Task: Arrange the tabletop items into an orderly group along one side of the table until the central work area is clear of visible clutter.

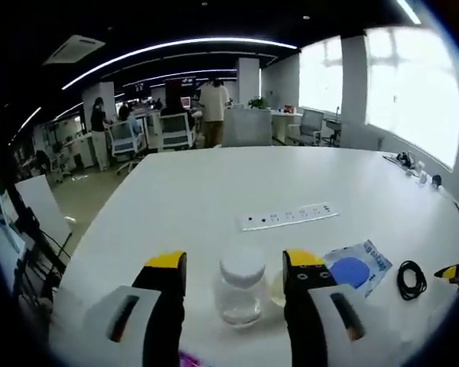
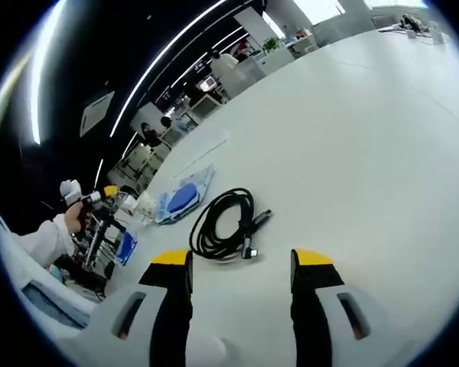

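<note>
- Left gripper: jaws wide, set to either side of clear jar with white lid, upright on white table; not yet closed, apparently lined up for a grasp.
- Blue packet and coiled black cable just beyond, near the table's edge; likely the forming group.
- White power strip alone toward mid-table, still to be shifted.
- Right gripper: jaws wide, empty, aimed at black cable, not touching.

Pink item cut off by bottom edge; socket strip markings illegible.
</note>
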A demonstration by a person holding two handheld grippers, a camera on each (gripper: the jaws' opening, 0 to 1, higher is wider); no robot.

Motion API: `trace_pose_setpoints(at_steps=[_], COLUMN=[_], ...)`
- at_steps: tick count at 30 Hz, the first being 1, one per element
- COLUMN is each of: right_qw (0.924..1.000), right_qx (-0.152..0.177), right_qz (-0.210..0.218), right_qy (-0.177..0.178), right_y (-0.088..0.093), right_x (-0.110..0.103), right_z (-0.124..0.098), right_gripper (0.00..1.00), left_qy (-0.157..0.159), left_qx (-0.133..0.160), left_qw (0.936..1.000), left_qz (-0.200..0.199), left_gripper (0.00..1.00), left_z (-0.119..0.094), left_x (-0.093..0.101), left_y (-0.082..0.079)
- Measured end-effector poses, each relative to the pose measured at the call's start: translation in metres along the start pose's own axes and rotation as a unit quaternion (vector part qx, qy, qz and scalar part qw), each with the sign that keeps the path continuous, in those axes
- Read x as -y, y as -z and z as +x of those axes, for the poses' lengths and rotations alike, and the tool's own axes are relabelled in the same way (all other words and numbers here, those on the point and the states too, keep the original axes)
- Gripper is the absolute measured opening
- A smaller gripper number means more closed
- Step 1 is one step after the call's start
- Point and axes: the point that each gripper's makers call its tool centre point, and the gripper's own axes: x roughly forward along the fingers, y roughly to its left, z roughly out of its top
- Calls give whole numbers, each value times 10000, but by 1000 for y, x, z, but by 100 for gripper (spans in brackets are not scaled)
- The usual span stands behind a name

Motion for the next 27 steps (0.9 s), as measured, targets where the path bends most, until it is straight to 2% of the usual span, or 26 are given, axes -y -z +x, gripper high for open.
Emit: trace_pose_setpoints(at_steps=[1, 2, 5, 6, 8, 11, 13, 19, 27], right_qw=[10000, 9997, 9979, 9971, 9958, 9948, 9930, 9899, 9902], right_qx=[-5, -21, -103, -145, -169, -145, -18, -49, -203], right_qz=[-78, -229, -630, -745, -883, -971, -1112, -1333, -1273], right_qy=[-18, -43, -121, -99, -167, -271, -391, -477, -529], right_y=[0, 0, 0, 0, 0, -1, -6, -9, -1], right_x=[-1, -3, -8, -9, -16, -22, -27, -35, -36], right_z=[1, 2, 5, 5, 9, 11, 13, 16, 16], right_gripper=[56, 58, 67, 71, 81, 92, 98, 99, 93], left_qy=[-7, -15, 23, 12, 87, 91, 140, 89, 17], left_qx=[38, 62, 83, -48, -174, -155, -159, -282, -335], left_qw=[10000, 10000, 9998, 9993, 9989, 9991, 9991, 9982, 9968], left_qz=[-29, -49, -176, -361, -437, -381, -371, -527, -724], left_gripper=[76, 82, 93, 98, 100, 100, 100, 100, 100], left_z=[-2, -4, -10, -9, -6, -6, -5, -10, -34], left_x=[0, 1, 3, 2, 0, -5, -5, -8, -6], left_y=[-1, -1, 1, 7, 15, 17, 19, 31, 54])
